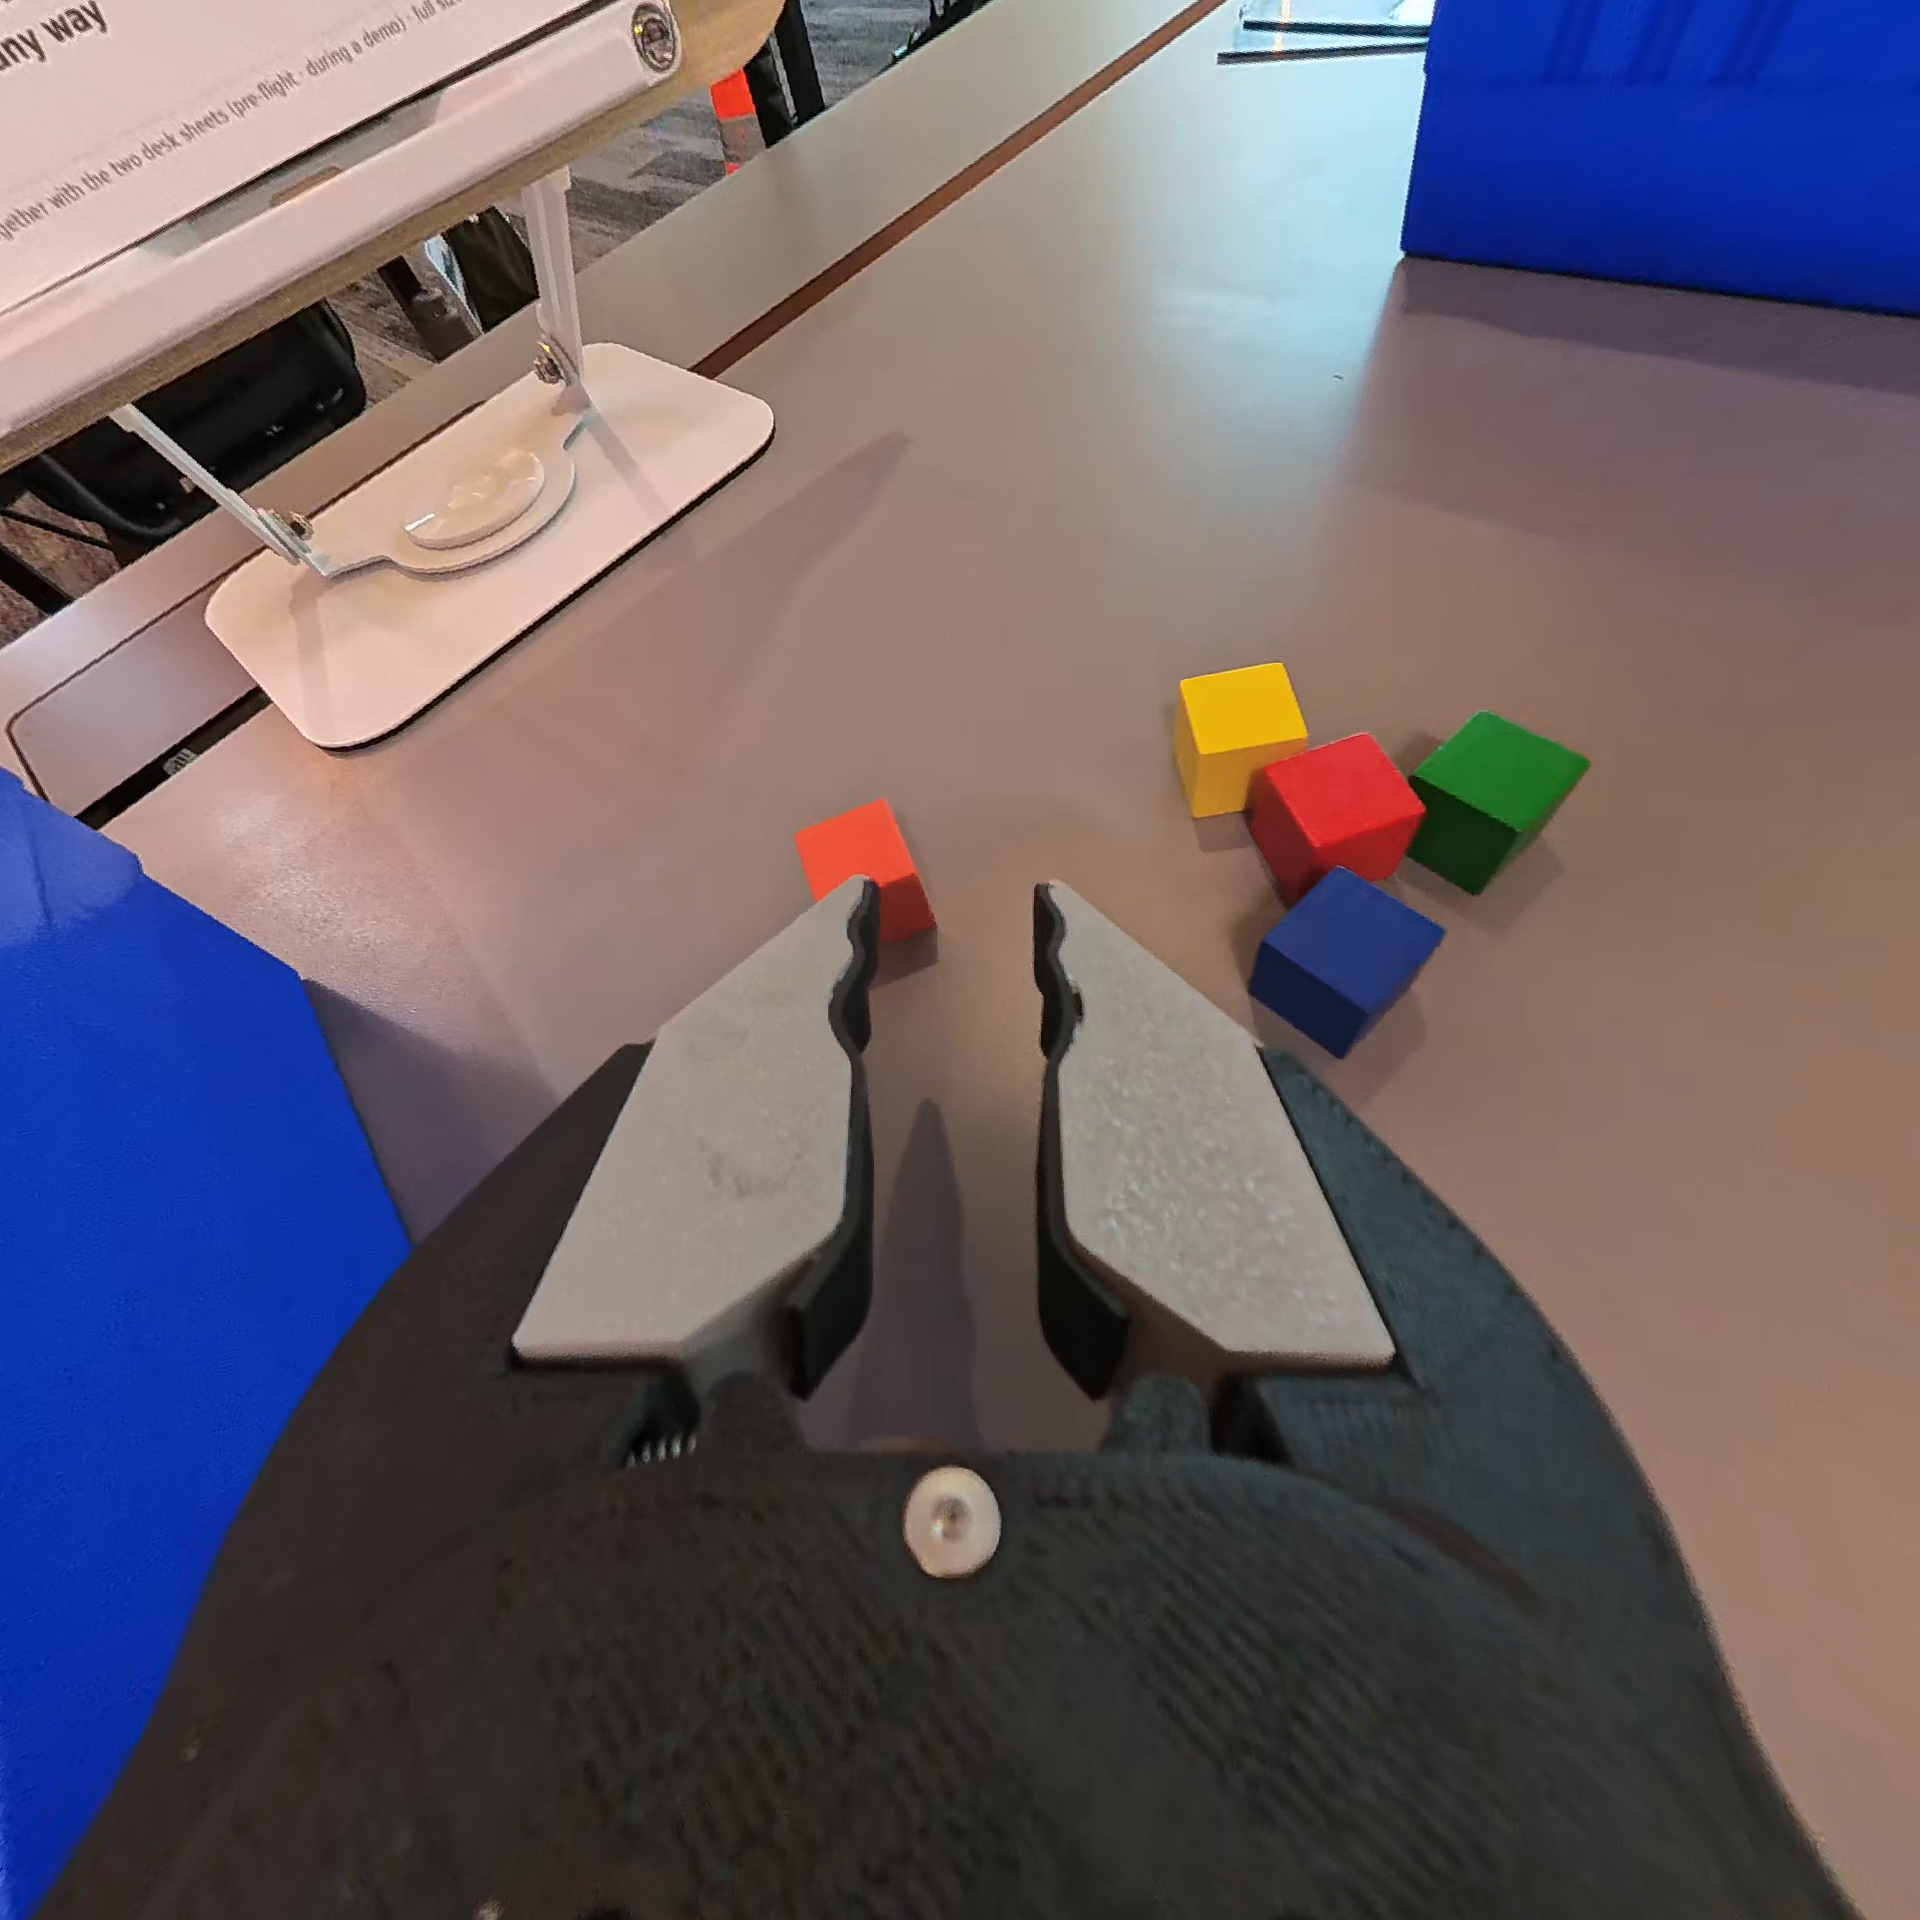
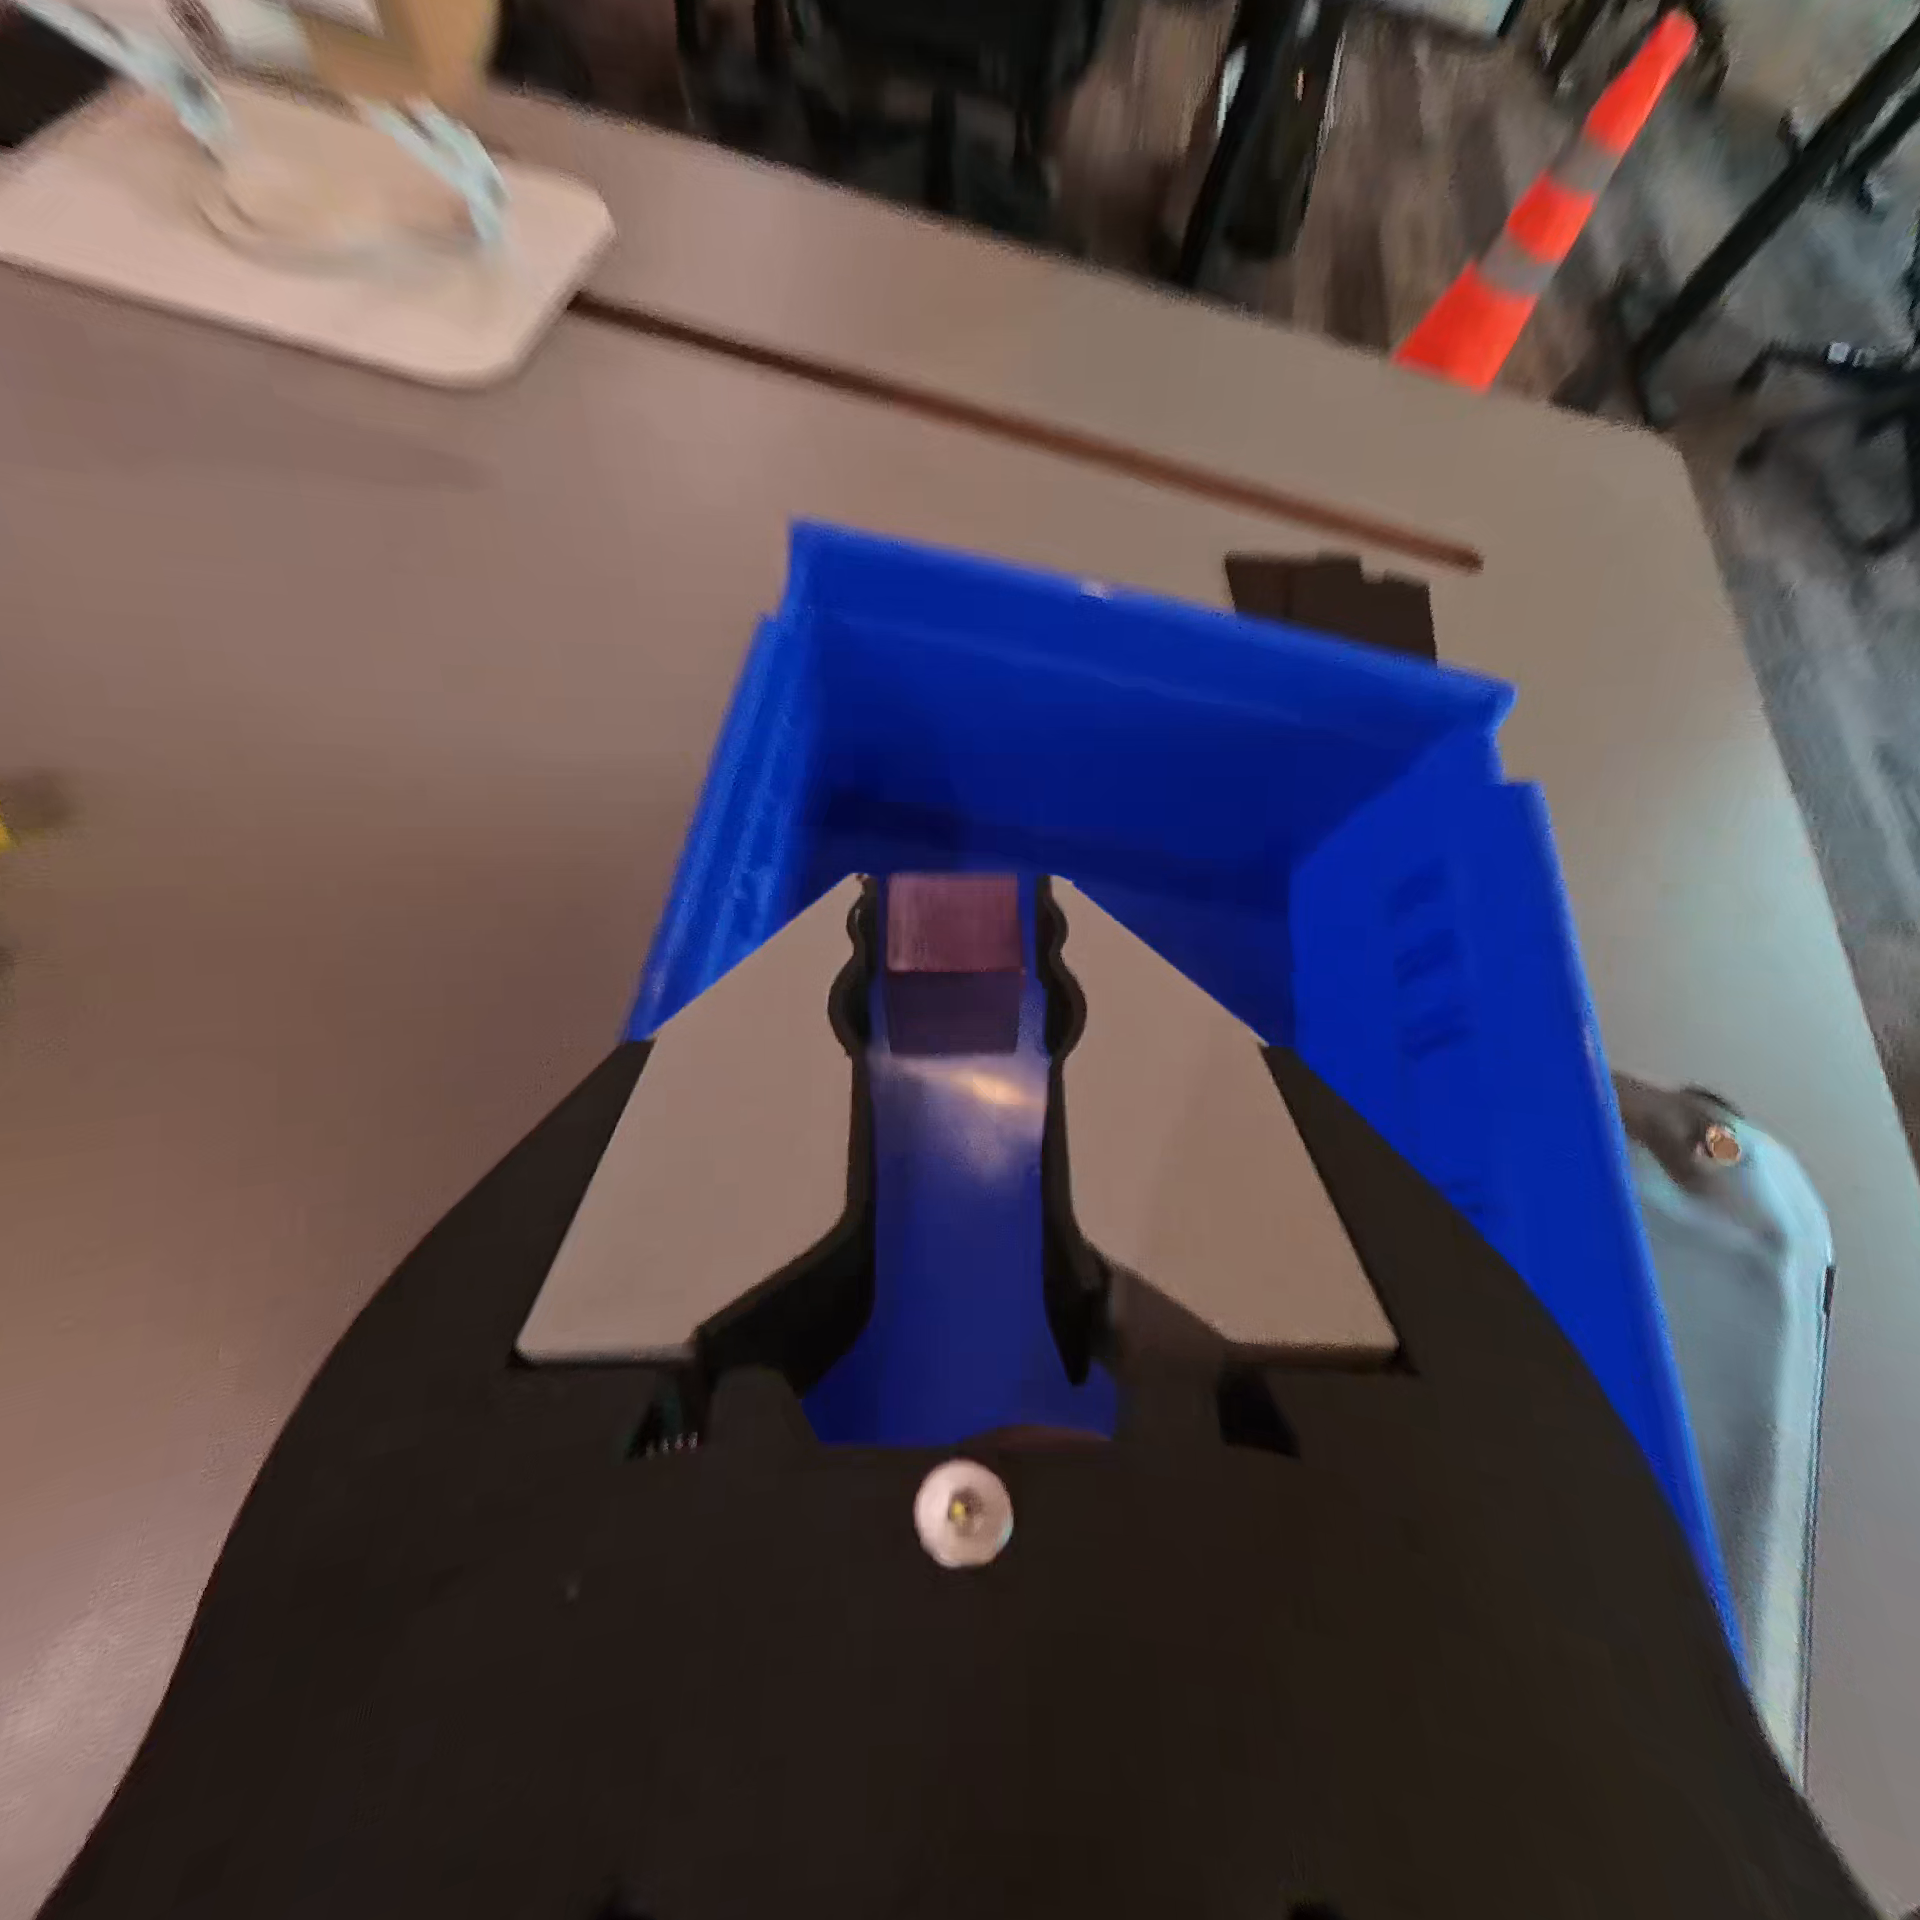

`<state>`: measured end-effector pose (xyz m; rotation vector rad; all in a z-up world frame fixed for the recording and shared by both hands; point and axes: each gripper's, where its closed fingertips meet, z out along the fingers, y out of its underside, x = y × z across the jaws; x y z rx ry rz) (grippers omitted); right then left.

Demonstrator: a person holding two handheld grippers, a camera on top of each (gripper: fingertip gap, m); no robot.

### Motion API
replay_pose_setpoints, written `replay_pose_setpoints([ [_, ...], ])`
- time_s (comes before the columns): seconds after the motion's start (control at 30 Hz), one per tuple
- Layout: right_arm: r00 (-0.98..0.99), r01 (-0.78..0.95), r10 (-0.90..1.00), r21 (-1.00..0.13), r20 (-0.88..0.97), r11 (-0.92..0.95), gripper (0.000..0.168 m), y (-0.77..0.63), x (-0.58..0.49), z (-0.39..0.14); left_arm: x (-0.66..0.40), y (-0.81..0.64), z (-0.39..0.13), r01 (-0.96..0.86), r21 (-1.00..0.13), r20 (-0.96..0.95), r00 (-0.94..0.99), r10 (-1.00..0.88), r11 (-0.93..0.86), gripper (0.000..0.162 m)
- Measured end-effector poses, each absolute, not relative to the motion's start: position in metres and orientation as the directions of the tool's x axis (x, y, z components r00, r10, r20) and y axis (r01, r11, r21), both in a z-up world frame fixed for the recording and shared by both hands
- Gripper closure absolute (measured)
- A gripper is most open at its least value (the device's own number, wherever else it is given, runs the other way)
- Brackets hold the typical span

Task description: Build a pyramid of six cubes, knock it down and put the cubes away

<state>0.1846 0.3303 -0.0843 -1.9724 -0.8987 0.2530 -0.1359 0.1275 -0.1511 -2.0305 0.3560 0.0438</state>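
In the left wrist view, five cubes lie loose on the grey table (image 1: 1039, 520). An orange cube (image 1: 857, 852) sits just beyond my left finger's tip. Yellow (image 1: 1236, 727), red (image 1: 1335, 810), green (image 1: 1496, 800) and blue (image 1: 1345, 956) cubes cluster to the right. My left gripper (image 1: 954, 909) is open and empty, low over the table. In the right wrist view, my right gripper (image 2: 951, 904) is open over a blue bin (image 2: 1091, 707). A purple cube (image 2: 951, 940) sits between the fingers with narrow gaps on both sides, inside the bin.
A white stand (image 1: 488, 561) holding a board stands at the back left. Another blue bin (image 1: 156, 1299) is close on my left, and a blue bin (image 1: 1662, 156) at the far right. An orange cone (image 2: 1548, 208) stands beyond the table edge. Tip to tip, the grippers are about 40 cm apart.
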Motion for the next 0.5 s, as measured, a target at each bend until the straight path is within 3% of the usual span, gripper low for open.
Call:
replay_pose_setpoints([
  [0.13, 0.726, 0.539, 0.661, -0.753, 0.189, -0.376, 0.113, 0.34, 0.19, -0.118, -0.138, 0.128, -0.153, -0.264, -0.861, -0.179, 0.957, -0.227, -0.435, 0.134],
  [0.33, 0.663, 0.464, 0.719, -0.867, 0.206, -0.18, 0.12, 0.302, 0.152, -0.055, -0.138, 0.128, -0.154, -0.259, -0.86, -0.173, 0.958, -0.227, -0.439, 0.134],
  [0.43, 0.476, 0.415, 0.872, -0.904, 0.119, -0.103, 0.127, 0.244, 0.099, -0.039, -0.139, 0.128, -0.154, -0.263, -0.858, -0.177, 0.958, -0.226, -0.442, 0.133],
  [0.5, 0.293, 0.393, 0.956, -0.909, -0.021, -0.141, 0.121, 0.198, 0.062, -0.046, -0.14, 0.128, -0.153, -0.263, -0.858, -0.179, 0.958, -0.223, -0.44, 0.134],
])
